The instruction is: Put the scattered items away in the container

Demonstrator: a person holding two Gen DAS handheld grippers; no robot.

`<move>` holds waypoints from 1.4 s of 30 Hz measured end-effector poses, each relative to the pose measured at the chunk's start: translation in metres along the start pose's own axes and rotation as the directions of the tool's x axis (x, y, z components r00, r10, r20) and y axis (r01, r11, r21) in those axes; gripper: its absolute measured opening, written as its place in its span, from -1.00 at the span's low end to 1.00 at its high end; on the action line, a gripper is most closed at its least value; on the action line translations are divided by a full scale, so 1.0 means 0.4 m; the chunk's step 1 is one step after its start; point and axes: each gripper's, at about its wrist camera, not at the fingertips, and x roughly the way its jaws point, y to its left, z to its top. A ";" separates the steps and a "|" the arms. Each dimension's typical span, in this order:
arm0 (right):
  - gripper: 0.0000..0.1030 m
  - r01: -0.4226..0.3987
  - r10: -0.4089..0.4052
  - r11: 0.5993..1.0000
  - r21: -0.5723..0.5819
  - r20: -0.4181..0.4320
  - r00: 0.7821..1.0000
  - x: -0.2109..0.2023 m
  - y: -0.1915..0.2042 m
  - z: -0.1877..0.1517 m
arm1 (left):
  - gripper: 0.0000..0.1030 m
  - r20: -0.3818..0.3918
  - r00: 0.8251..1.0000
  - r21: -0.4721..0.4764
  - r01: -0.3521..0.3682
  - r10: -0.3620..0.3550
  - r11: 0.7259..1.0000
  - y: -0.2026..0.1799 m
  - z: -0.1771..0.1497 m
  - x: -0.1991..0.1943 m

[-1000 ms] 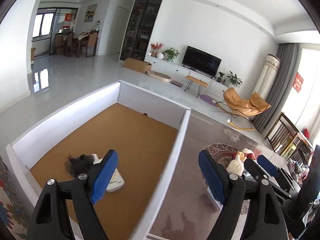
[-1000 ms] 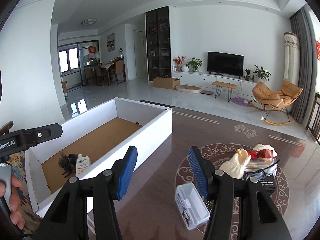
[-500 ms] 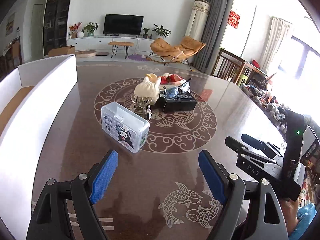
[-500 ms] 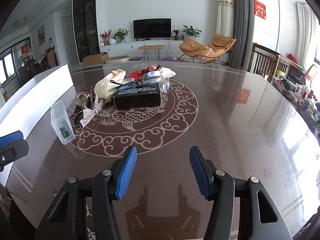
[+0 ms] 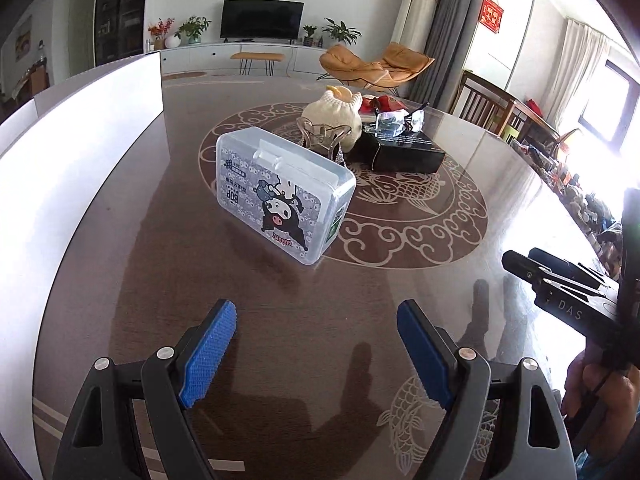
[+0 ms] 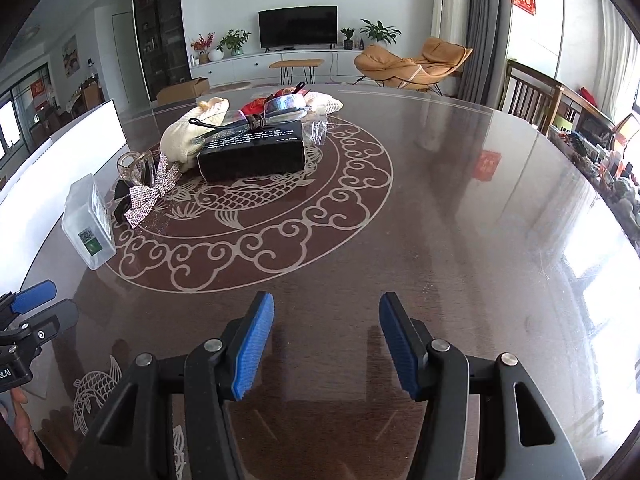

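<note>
Scattered items now fill both wrist views, where a second ago the views showed mostly the white container with things already lying in it. Both hands have swung away from that box and dropped toward the table [image 5: 168, 248], so I judge one delivery finished and the next pick beginning.

Nearest, at the bottom of the left wrist view, the left gripper [image 5: 316, 356] stands wide with nothing between its blue pads, tilted down at the tabletop. Just beyond it, in the middle of the frame, sits the clear plastic case [image 5: 280, 192] with a cartoon label, squarely ahead of the jaws and probably the next target. Behind that, toward upper centre, lie a cream knitted piece [image 5: 336, 116] and a black box [image 5: 404, 152] with safety glasses [image 5: 400, 122] resting on top. The white container [image 5: 80, 148] runs along the left edge.

The right gripper [image 6: 326, 346] is likewise empty, its jaws moderately spread, angled down over bare table at lower centre, well apart from the pile at upper left.
</note>
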 end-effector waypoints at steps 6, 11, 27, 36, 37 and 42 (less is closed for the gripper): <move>0.10 -0.012 0.013 0.998 0.059 -0.016 1.000 0.018 -0.028 -0.005 | 0.60 -0.001 1.000 -0.010 0.014 -0.014 1.000 0.001 0.005 0.011; 0.10 -0.003 0.004 0.999 0.054 -0.018 1.000 0.021 -0.023 -0.006 | 0.60 0.004 1.000 -0.010 0.017 -0.017 1.000 0.001 0.006 0.012; 0.19 -0.019 0.019 0.998 0.061 -0.014 1.000 0.029 -0.027 -0.005 | 0.63 -0.036 0.999 0.030 -0.020 0.021 0.999 -0.014 0.011 0.023; 0.21 -0.016 0.017 0.998 0.057 -0.016 1.000 0.033 -0.020 -0.004 | 0.66 -0.026 1.000 0.020 0.007 -0.006 1.000 -0.009 0.028 0.035; 0.21 -0.016 0.017 0.998 0.057 -0.016 1.000 0.033 -0.020 -0.004 | 0.68 -0.026 1.000 0.025 0.006 -0.006 1.000 -0.010 0.028 0.035; 0.21 -0.007 0.008 0.999 0.050 -0.019 1.000 0.036 -0.016 -0.004 | 0.78 -0.022 0.999 0.013 0.038 -0.038 0.999 -0.006 0.028 0.034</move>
